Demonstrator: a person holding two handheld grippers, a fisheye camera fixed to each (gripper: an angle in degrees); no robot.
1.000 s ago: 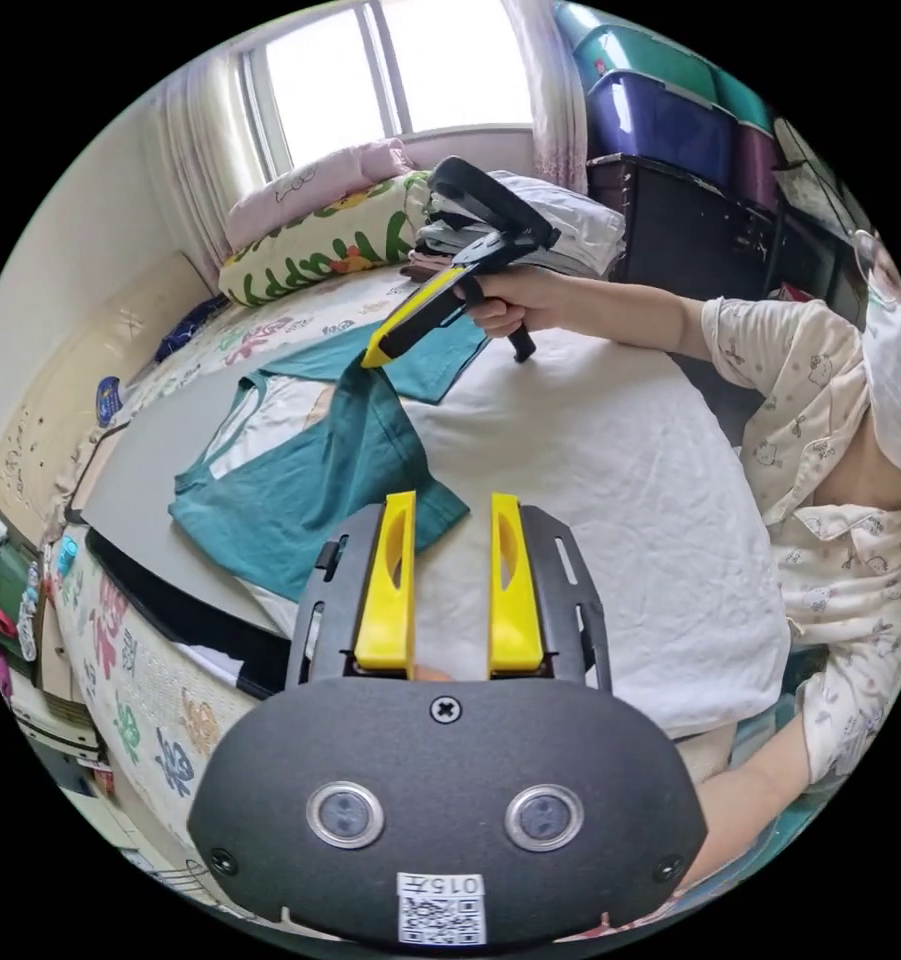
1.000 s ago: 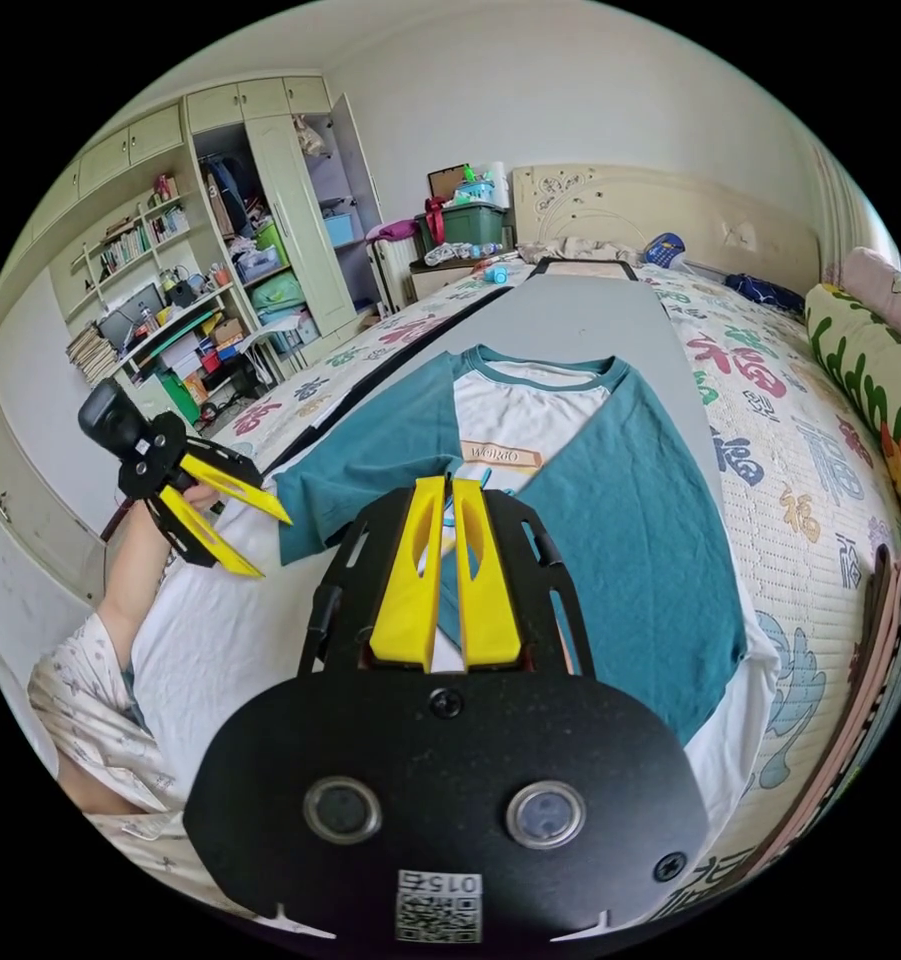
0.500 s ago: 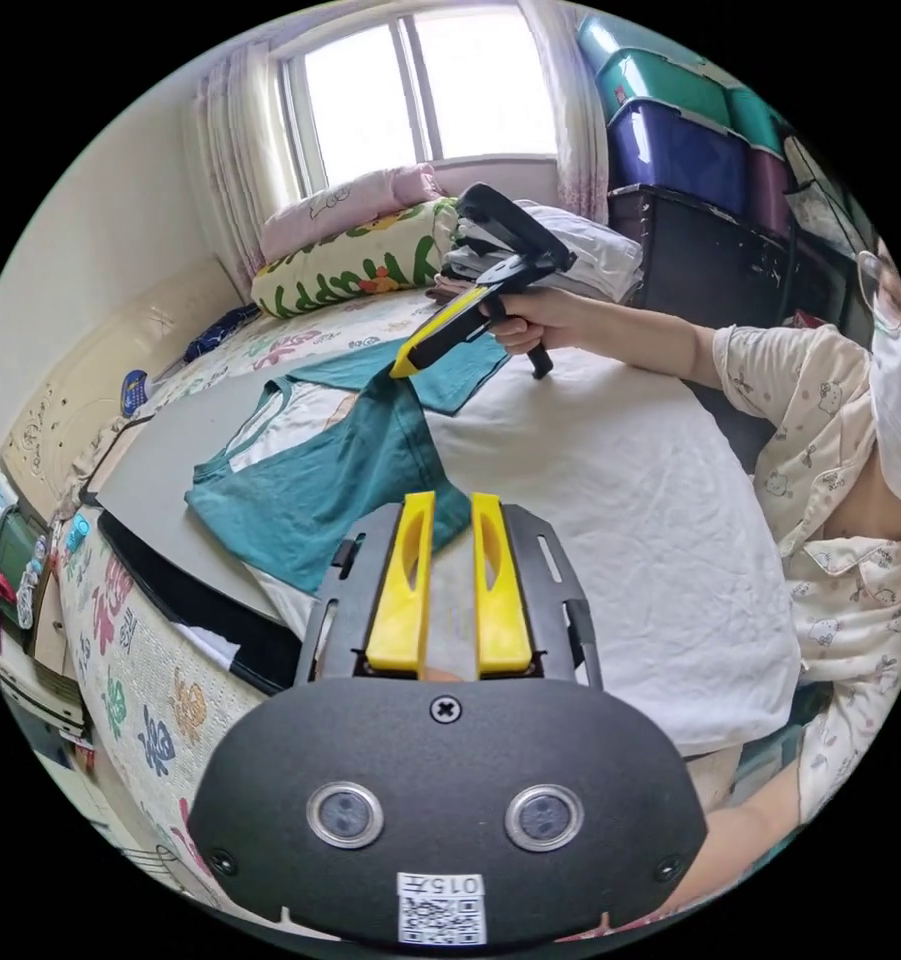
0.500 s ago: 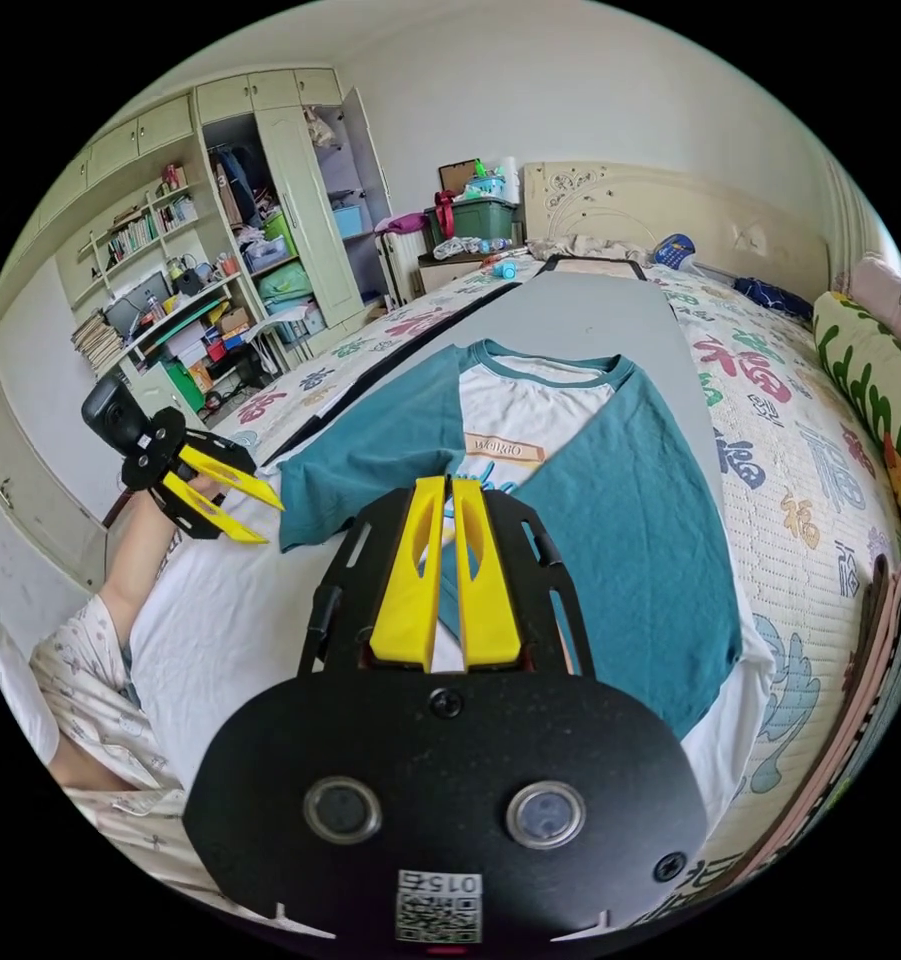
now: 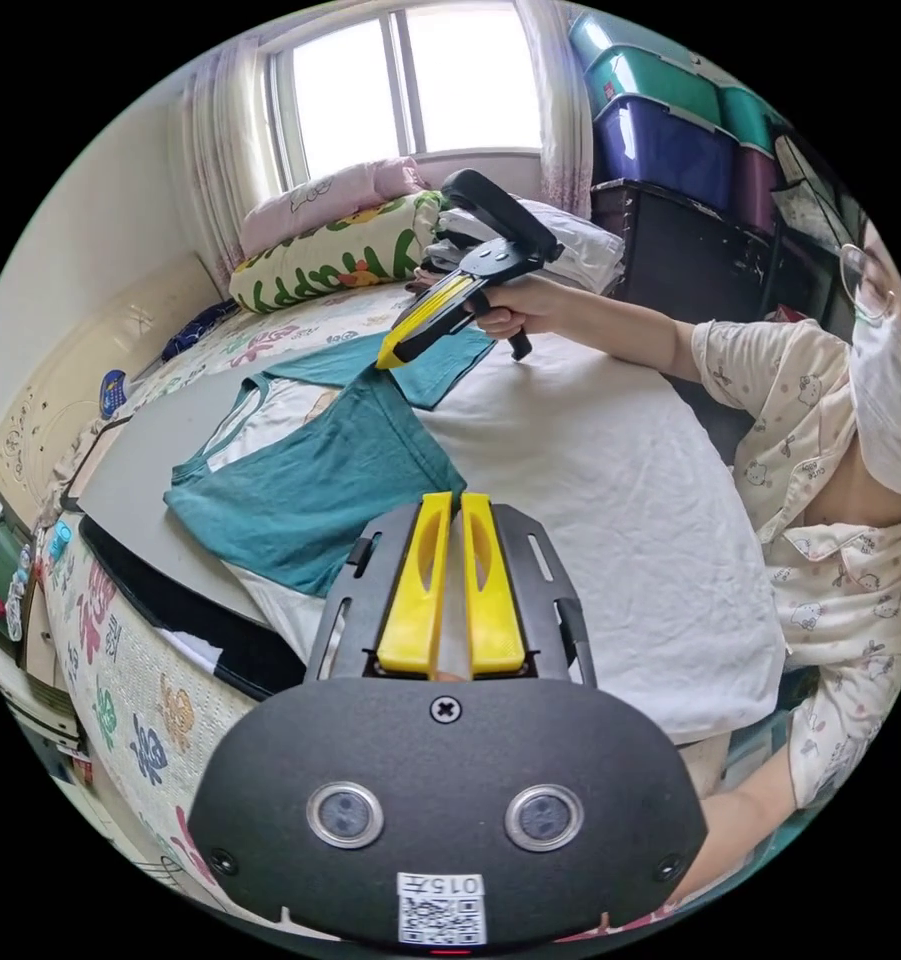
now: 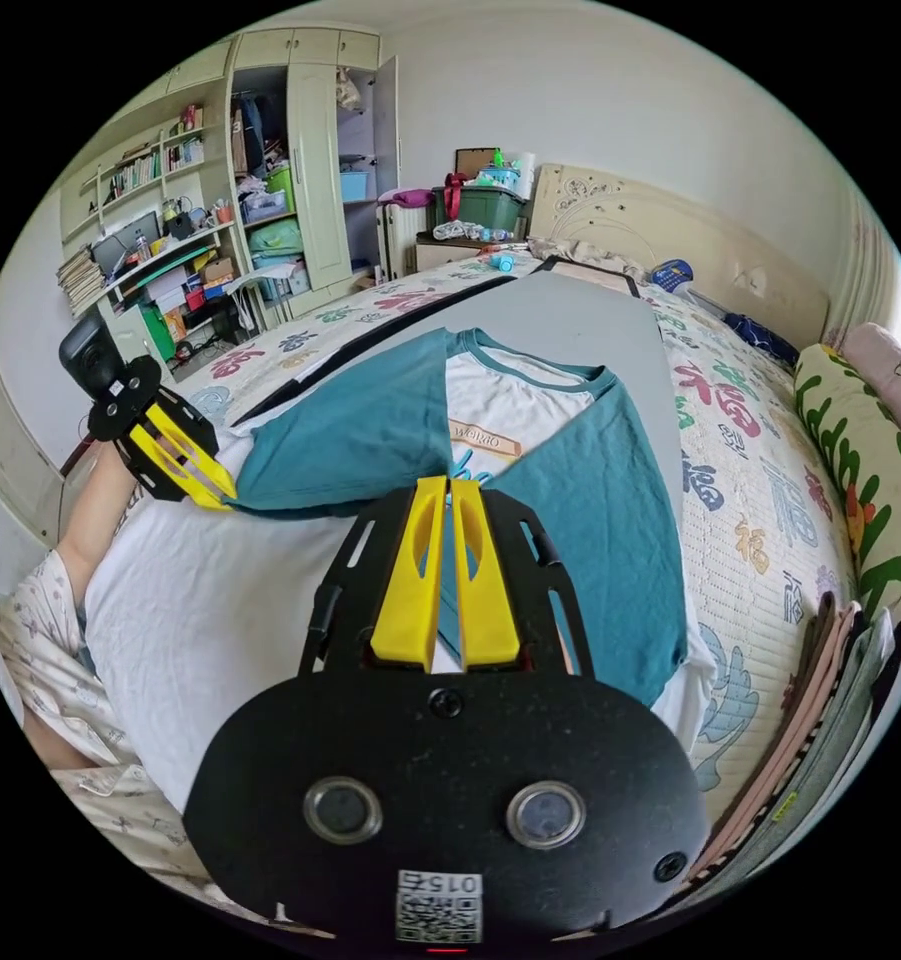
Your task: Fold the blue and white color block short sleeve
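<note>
Lying flat on a grey board on the bed, the teal and white short-sleeve shirt has both teal side parts turned in over its white middle. The right yellow-jawed gripper pinches teal cloth near the shirt's middle, jaws almost together. The left yellow-jawed gripper sits at the shirt's near corner with jaws nearly closed; I cannot tell if it grips cloth.

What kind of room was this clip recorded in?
Most likely a bedroom in a home: a bed with a carved headboard, stacked pillows by the window, and an open wardrobe beside cluttered shelves.
</note>
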